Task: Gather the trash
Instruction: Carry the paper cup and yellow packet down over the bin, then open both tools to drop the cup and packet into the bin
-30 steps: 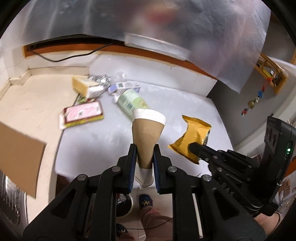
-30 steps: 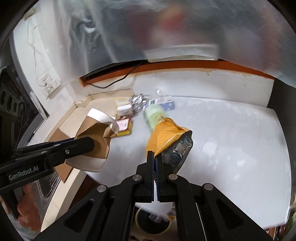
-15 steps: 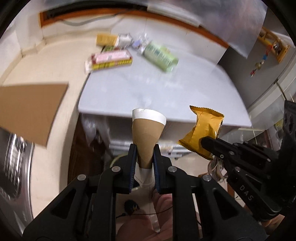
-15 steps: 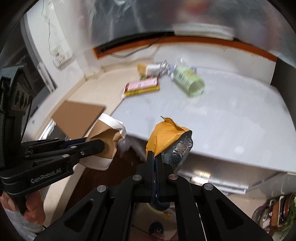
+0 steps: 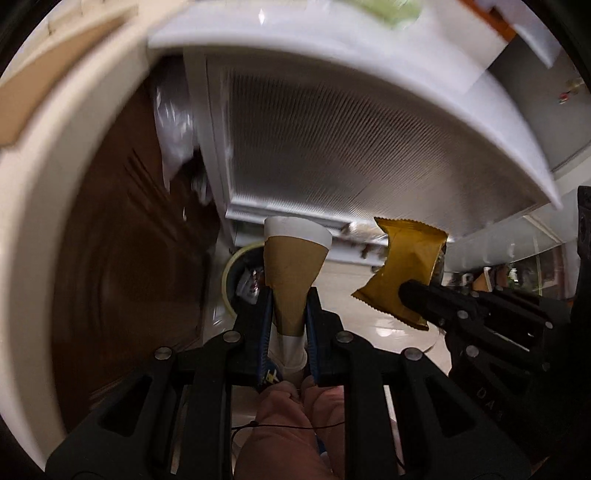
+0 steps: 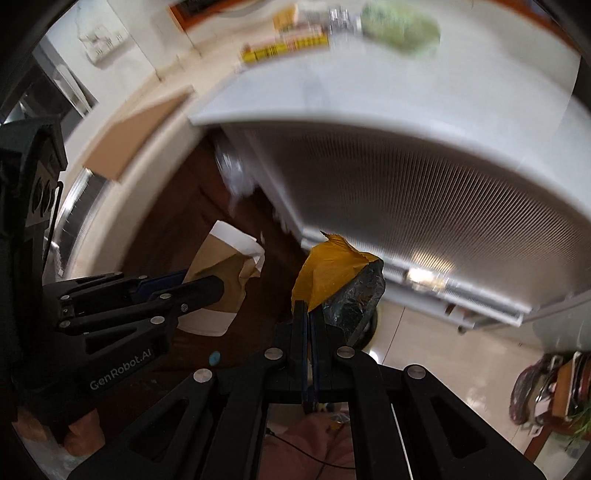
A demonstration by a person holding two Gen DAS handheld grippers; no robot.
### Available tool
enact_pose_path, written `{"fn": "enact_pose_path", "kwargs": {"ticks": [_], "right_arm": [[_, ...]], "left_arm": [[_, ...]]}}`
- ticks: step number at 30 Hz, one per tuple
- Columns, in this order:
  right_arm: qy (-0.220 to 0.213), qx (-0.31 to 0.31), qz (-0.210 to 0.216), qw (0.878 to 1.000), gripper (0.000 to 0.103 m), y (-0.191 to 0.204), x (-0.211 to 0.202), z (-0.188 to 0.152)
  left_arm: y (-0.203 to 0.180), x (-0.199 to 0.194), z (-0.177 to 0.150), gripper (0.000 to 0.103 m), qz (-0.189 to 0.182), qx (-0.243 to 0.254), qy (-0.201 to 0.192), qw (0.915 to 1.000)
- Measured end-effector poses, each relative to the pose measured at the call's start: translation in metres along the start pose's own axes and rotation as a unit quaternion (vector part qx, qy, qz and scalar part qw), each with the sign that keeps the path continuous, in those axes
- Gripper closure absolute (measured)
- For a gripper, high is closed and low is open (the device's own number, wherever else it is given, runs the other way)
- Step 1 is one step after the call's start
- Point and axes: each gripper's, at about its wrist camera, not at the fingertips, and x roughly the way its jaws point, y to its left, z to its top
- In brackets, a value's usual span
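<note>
My left gripper (image 5: pixel 289 295) is shut on a squashed brown paper cup (image 5: pixel 293 273) with a white rim, which also shows in the right wrist view as the paper cup (image 6: pixel 221 273) in the left gripper (image 6: pixel 218 288). My right gripper (image 6: pixel 307 308) is shut on a yellow snack wrapper (image 6: pixel 332 269) with a silver inside; the snack wrapper (image 5: pixel 404 269) hangs right of the cup, pinched by the right gripper (image 5: pixel 406 291). Both point steeply down in front of the white table's ribbed side (image 5: pixel 351 140). Behind the cup, a round bin (image 5: pixel 240 277) with a pale rim stands on the floor.
More trash lies on the tabletop: a green packet (image 6: pixel 400 26), a yellow-edged box (image 6: pixel 284 46) and foil. A cardboard sheet (image 6: pixel 136 136) rests on the beige counter at left, above a dark wooden cabinet (image 5: pixel 129 240). A person's knee (image 5: pixel 284 432) is below the grippers.
Both grippers have sunk from above the tabletop to below its edge, still holding the cup and the wrapper. The table's side, the floor and the bin have come into view.
</note>
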Motion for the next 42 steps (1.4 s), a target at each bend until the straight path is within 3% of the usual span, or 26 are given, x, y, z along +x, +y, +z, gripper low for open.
{"fn": "enact_pose_path", "kwargs": {"ticks": [16,24,30,33,35,38,42], "right_arm": [[0.085,0.026,0.025,0.996,0.102,-0.079,0.263,-0.046],[0.103,0.034,0.039,0.993,0.102,-0.109,0.357,-0.060],[0.125,0.028,0.051,0.990,0.098,-0.113,0.401,-0.064],[0.136,0.025,0.048,0.989,0.090,-0.111,0.410,-0.065],[0.142,0.025,0.048,0.988,0.082,-0.112,0.415,-0.066],[0.139,0.024,0.038,0.989,0.075,-0.115,0.417,-0.070],[0.135,0.033,0.033,0.990,0.069,-0.120,0.414,-0.068]], "left_arm": [[0.040,0.245,-0.047,0.089,0.048,-0.057,0.056,0.9956],[0.047,0.324,-0.057,0.089,0.052,-0.064,0.072,0.9939],[0.060,0.351,-0.057,0.087,0.065,-0.068,0.086,0.9919],[0.067,0.359,-0.058,0.080,0.062,-0.080,0.103,0.9895],[0.071,0.363,-0.059,0.058,0.069,-0.081,0.112,0.9880],[0.073,0.364,-0.058,0.041,0.083,-0.077,0.118,0.9866],[0.076,0.360,-0.058,0.037,0.087,-0.073,0.114,0.9870]]}}
